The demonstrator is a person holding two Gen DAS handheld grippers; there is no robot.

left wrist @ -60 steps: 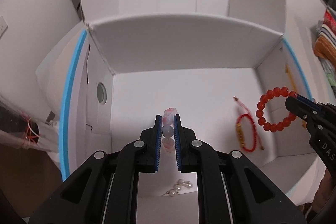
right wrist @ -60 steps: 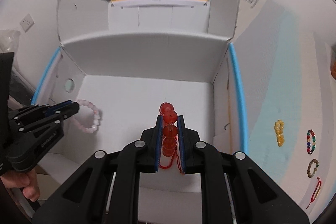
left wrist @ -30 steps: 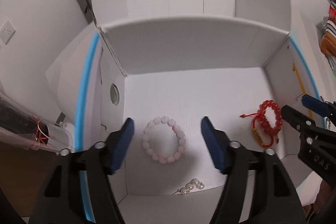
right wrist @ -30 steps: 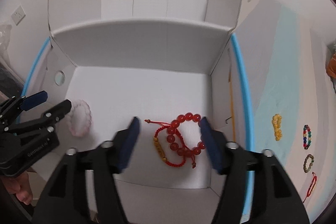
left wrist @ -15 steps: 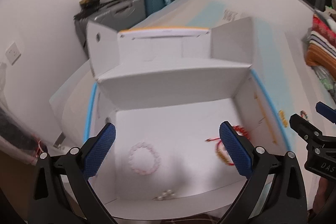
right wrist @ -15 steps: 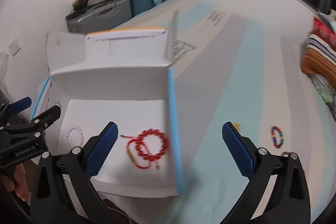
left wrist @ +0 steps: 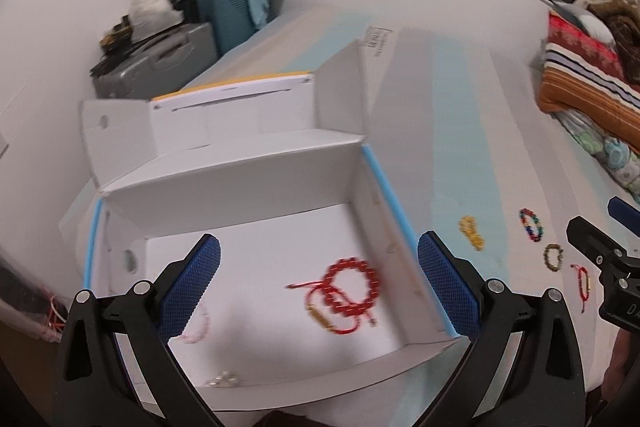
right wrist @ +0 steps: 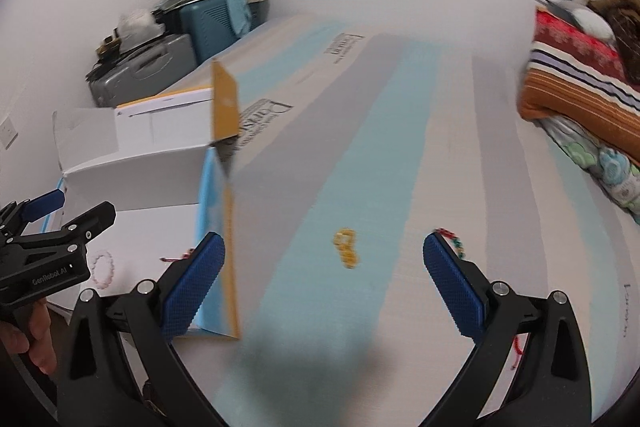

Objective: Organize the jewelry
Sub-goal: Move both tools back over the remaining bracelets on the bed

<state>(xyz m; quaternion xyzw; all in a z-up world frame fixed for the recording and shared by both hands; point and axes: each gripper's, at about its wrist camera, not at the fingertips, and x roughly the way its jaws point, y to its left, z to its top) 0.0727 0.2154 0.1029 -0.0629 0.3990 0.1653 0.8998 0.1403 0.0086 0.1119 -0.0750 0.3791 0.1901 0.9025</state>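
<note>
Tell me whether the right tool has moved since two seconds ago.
Yes. The right tool has left the white box, swung right past its blue-edged wall, and now hangs open over the yellow bracelet.

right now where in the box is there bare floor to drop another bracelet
Bare floor lies along the back wall of the box and in the middle, between the pink bracelet and the red bead bracelet. The right side is crowded: red beads overlap the red cord bracelet. Pearls sit at the front edge.
</note>
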